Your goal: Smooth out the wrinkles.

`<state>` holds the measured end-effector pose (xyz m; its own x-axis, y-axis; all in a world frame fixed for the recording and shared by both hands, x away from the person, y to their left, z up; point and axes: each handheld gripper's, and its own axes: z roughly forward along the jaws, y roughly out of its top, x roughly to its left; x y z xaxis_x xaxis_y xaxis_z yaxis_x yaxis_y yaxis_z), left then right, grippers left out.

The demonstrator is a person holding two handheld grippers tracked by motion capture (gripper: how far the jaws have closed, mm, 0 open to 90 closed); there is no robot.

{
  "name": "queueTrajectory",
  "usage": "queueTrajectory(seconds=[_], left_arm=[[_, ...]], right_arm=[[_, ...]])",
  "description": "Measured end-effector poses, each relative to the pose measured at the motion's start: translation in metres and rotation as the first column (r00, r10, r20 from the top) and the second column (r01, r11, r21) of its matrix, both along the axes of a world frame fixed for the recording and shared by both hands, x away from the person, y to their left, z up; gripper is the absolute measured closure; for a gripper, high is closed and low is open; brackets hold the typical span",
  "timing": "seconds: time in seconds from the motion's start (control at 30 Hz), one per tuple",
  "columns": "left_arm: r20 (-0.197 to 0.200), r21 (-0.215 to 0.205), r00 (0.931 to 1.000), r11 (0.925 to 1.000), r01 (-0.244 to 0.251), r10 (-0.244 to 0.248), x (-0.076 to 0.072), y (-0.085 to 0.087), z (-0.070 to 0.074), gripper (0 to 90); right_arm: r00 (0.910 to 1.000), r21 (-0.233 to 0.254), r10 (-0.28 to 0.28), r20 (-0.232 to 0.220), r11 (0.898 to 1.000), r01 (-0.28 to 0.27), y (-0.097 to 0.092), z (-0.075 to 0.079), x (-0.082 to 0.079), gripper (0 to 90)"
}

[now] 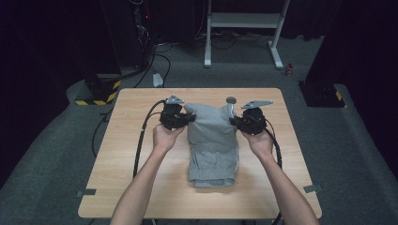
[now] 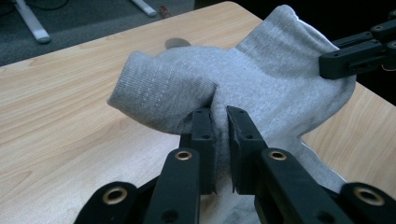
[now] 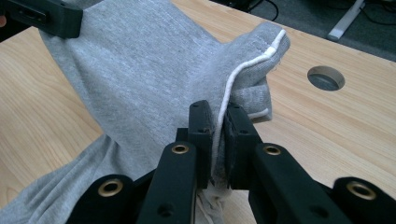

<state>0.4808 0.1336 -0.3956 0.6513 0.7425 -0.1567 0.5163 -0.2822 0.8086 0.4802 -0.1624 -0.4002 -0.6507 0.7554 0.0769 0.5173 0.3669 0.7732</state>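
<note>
**Both grippers clamped on grey garment, far end lifted off table**

Near edge: person's forearms enter from the bottom of the high view, one hand on each gripper. Folded grey garment (image 1: 212, 140) sits mid-table on the wooden table (image 1: 131, 187), its ribbed end nearest the person lying flat, about level with the wrists.

Left gripper (image 1: 174, 116): jaws narrow, nearly together, pinching a fold of the garment's left far edge. In the left gripper view the gripper (image 2: 220, 122) has cloth (image 2: 261, 79) squeezed between the pads, with a rolled cuff-like bulge of fabric hanging to the left of the jaws, raised above the tabletop.

Right gripper (image 1: 246, 121): same state, jaws narrow and closed on the garment's right far edge. In the right gripper view the gripper (image 3: 219, 120) bites on a seam carrying white piping (image 3: 238, 74); the cord runs straight down between the pads. Fabric (image 3: 140, 70) slopes from the jaws down to the table.

Each gripper view catches the other gripper's black jaws at the frame edge, holding the opposite corner. Cloth is stretched between the two grips.

Farther: round cable hole (image 1: 231, 100) in the table, just beyond the garment's lifted end. Beyond the table, dark floor with cables and a white metal stand (image 1: 244, 28).

Labels/writing: none readable on the garment or grippers.
</note>
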Motion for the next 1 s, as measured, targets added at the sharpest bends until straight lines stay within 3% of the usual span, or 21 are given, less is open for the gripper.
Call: queueTrajectory(seconds=[0.4, 1.0], left_arm=[[0.013, 0.001, 0.9998, 0.9999, 0.011, -0.011, -0.009, -0.001, -0.001, 82.3], [0.022, 0.005, 0.9993, 0.9996, 0.029, -0.029, -0.027, 0.000, -0.006, 82.3]], right_arm=[[0.9991, -0.006, 0.019, 0.037, 1.000, -0.019, -0.002, -0.002, -0.011, 83.0], [0.9984, 0.002, 0.037, 0.042, 0.999, -0.037, -0.004, -0.007, -0.028, 82.9]])
